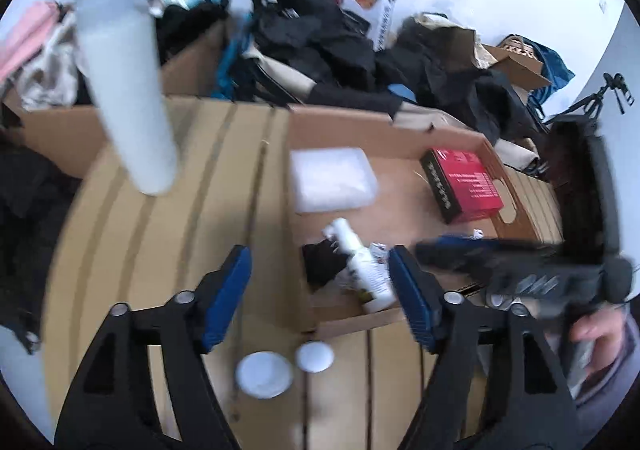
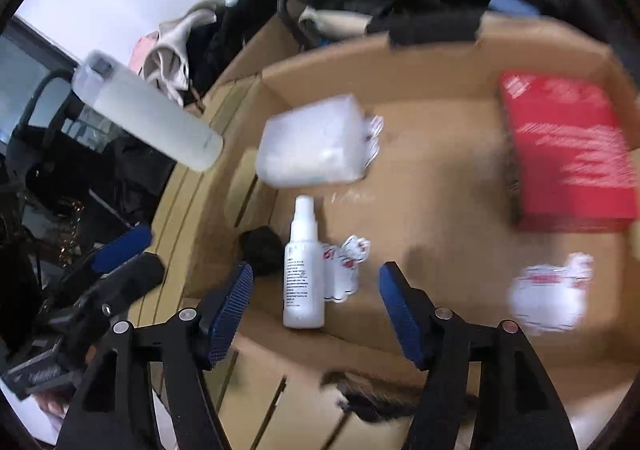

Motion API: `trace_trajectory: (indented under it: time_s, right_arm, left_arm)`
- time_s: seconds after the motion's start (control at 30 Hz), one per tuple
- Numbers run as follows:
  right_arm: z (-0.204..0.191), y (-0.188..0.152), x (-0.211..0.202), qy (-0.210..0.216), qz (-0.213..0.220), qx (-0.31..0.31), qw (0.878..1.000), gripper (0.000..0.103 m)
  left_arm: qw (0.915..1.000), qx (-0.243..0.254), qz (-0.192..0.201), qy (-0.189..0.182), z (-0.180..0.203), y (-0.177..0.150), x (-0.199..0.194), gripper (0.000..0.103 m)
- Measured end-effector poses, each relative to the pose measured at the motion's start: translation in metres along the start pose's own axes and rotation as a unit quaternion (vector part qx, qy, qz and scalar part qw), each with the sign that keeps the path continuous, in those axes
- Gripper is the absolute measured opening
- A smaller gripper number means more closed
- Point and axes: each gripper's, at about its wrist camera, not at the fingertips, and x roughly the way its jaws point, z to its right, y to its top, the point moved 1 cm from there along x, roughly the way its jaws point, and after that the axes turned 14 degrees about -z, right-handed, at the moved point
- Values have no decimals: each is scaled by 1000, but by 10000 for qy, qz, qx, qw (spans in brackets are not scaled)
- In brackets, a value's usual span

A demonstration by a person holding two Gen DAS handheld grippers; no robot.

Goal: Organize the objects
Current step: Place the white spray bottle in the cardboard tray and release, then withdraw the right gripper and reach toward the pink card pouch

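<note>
Left of the left hand-held gripper (image 1: 320, 290) a tall pale bottle (image 1: 128, 90) stands on flattened cardboard (image 1: 160, 250); both tools are spread, holding nothing. Between grabs, I judge. Ahead of the right hand-held gripper (image 2: 316, 302), between its fingers, a white spray bottle (image 2: 304, 266) lies inside the cardboard box (image 2: 440, 46), likely next. Beside it, stickers (image 2: 348, 254); beyond, a clear pouch (image 2: 312, 142); far right, a red box (image 2: 568, 146).
</note>
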Motion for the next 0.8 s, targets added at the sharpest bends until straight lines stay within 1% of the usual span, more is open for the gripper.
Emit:
trace_trajectory:
  time_s: [0.03,0.07,0.13,0.17,0.23,0.27,0.3,0.33,0.4,0.47,0.53,0.6,0.67,0.7,0.73,0.77,0.8]
  right_arm:
    - [0,0,-11,-68,79,19,9999,69]
    - [-1,-3,-28,-172,191,42,9997,69]
    - [-8,-12,-68,-389,405,17,9984,70]
    - [-12,-14,-87,-506,510,-20,9974,70]
    - [-19,-24,-116,-710,686,-78,9951,70]
    - [-25,-36,-137,-847,791,-111,9932,73]
    - [-27,-41,-147,-899,834,-126,9924,77]
    - [-32,-54,-163,-964,923,-151,9909,79]
    - [-37,-75,-183,-991,1035,-190,9895,80]
    - [-43,-92,-192,-1000,1107,-227,9885,80]
    - [-48,-112,-198,-1019,1119,-314,9880,80]
    - [-54,-135,-199,-1089,1216,-424,9857,80]
    - [-59,-168,-201,-1273,1376,-589,9805,80]
    - [-62,-183,-198,-1347,1375,-709,9787,80]
    - [-62,-194,-197,-1396,1356,-796,9776,80]
    - [-66,-214,-190,-1507,1292,-961,9754,80]
    - [-68,-231,-184,-1610,1270,-1077,9728,80]
  left_arm:
    - [9996,-102,-16,250,-2,0,-8,87]
    - [9983,-230,-59,525,-4,2,-15,88]
    - [9947,-396,-225,923,-7,1,-30,88]
    - [9937,-470,-277,980,-7,0,-36,88]
    - [9941,-536,-240,913,-6,-7,-59,89]
    - [9945,-551,-156,873,-4,-13,-75,92]
    - [9945,-569,-104,869,-2,-18,-86,94]
    - [9949,-561,-18,843,3,-24,-102,96]
    - [9957,-466,126,787,12,-35,-123,97]
    - [9953,-322,332,846,22,-52,-145,100]
    - [9929,-256,495,1054,28,-70,-157,102]
    - [9901,-288,576,1243,31,-91,-165,102]
    - [9895,-320,720,1214,33,-123,-174,102]
    - [9895,-326,773,1177,34,-137,-177,102]
    - [9896,-345,839,1119,36,-159,-180,102]
    - [9896,-351,892,1073,38,-176,-182,102]
    - [9896,-372,972,992,39,-203,-183,102]
